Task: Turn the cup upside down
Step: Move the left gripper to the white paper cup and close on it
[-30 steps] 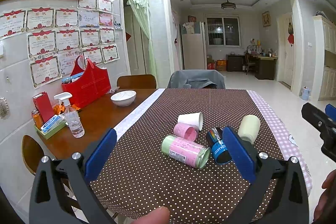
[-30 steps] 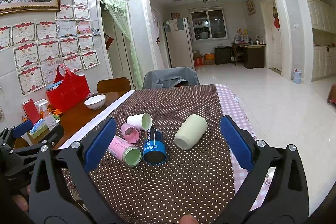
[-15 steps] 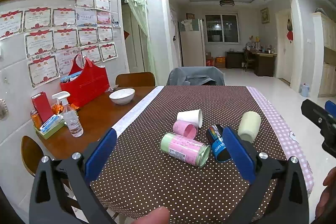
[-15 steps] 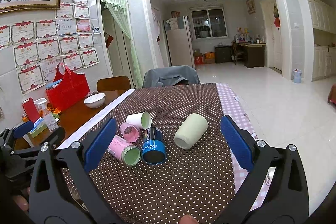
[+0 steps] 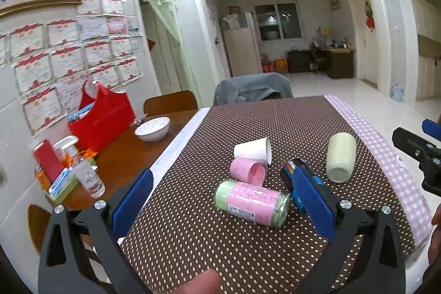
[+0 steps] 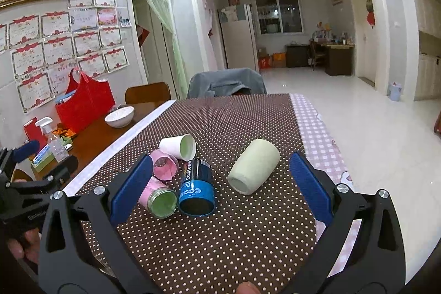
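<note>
The pale green cup (image 6: 253, 170) lies on its side, mouth toward the gaping, empty right claw (image 6: 220, 186), which is nearer; left claw (image 5: 220, 197) likewise spread empty.

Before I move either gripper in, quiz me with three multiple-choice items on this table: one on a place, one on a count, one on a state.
1. Where does the pale green cup lie relative to the other four cups?
A. Apart, to their right
B. In their middle
C. Stacked on top of them

2. How many cups are on the dotted tablecloth?
A. Three
B. Five
C. Seven

3. How do the cups stand?
A. All upright
B. All upside down
C. All on their sides

Answers:
1. A: bare cloth separates it from the blue cup.
2. B: white cup, small pink cup, pink-and-green cup, blue, pale green.
3. C: every cup's mouth faces sideways; none is flipped yet, and both grippers' jaws are open and empty.
</note>
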Tool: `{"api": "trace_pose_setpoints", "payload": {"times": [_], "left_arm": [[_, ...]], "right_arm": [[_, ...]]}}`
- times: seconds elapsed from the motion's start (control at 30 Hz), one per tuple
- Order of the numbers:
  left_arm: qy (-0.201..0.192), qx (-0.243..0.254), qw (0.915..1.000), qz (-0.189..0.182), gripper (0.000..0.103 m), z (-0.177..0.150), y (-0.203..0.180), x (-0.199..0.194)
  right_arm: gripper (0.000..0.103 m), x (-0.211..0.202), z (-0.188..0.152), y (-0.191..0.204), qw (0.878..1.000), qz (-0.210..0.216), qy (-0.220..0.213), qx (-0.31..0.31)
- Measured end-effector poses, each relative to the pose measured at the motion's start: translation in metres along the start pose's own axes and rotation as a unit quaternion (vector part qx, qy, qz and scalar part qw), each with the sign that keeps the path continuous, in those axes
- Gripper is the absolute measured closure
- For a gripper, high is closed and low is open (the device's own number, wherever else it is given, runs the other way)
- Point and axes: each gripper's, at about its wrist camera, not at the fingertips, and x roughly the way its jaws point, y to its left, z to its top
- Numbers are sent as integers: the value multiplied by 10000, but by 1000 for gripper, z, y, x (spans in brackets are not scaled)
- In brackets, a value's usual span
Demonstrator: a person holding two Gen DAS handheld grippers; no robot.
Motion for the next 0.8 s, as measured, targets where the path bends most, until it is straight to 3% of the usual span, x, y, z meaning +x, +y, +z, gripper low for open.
{"api": "trace_pose_setpoints", "payload": {"times": [0.2, 0.4, 0.8], "left_arm": [[327, 661, 9969, -259, 4, 15, -13, 59], [804, 1328, 9861, -594, 4, 25, -24, 122], [1505, 2444, 9494, -1270, 4, 46, -36, 231]], "right_arm": [[6, 42, 6, -12, 9995, -137, 294, 61], [6, 77, 11, -20, 9977, -193, 635, 153], [6, 128, 22, -44, 9924, -456, 1047, 450]]}}
